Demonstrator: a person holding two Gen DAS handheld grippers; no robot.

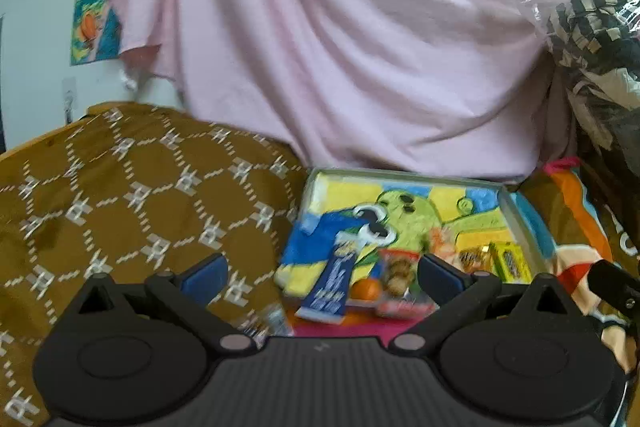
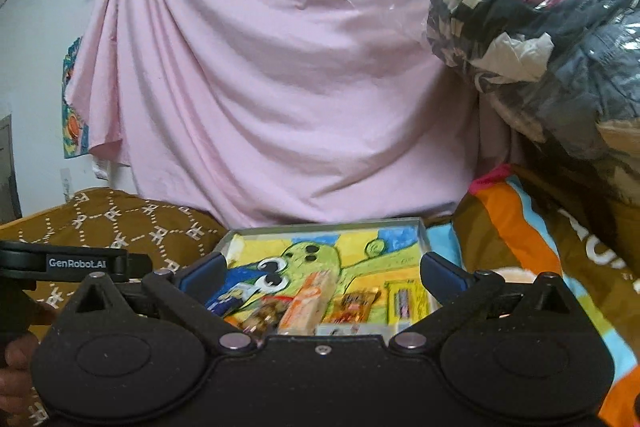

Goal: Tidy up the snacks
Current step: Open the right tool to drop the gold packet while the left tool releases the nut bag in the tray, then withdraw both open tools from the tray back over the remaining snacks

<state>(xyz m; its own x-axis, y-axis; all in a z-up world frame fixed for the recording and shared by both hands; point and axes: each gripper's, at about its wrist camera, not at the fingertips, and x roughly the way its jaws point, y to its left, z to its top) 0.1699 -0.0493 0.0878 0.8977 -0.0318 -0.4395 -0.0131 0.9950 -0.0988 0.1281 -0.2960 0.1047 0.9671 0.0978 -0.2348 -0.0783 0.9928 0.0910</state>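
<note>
A shallow tray [image 1: 400, 173] lined with a green cartoon picture lies ahead on the bed. Several snacks rest in its near part: a long blue packet [image 1: 332, 283], a red cookie packet [image 1: 396, 275], a yellow packet [image 1: 510, 261]. In the right wrist view the tray [image 2: 320, 227] also holds a peach packet [image 2: 308, 301] and a red-gold packet [image 2: 356, 303]. My left gripper [image 1: 322, 275] is open and empty, hovering short of the tray. My right gripper [image 2: 322, 271] is likewise open and empty above the tray's near edge. The pictures are blurred.
A pink cloth [image 2: 280, 87] hangs behind the tray. A brown patterned cover [image 1: 140, 207] lies to the left. An orange-striped blanket [image 2: 520, 247] and a clear plastic bag of clothes [image 2: 540, 27] crowd the right. The left gripper's body [image 2: 76, 263] and a hand [image 2: 16, 359] show at the left edge.
</note>
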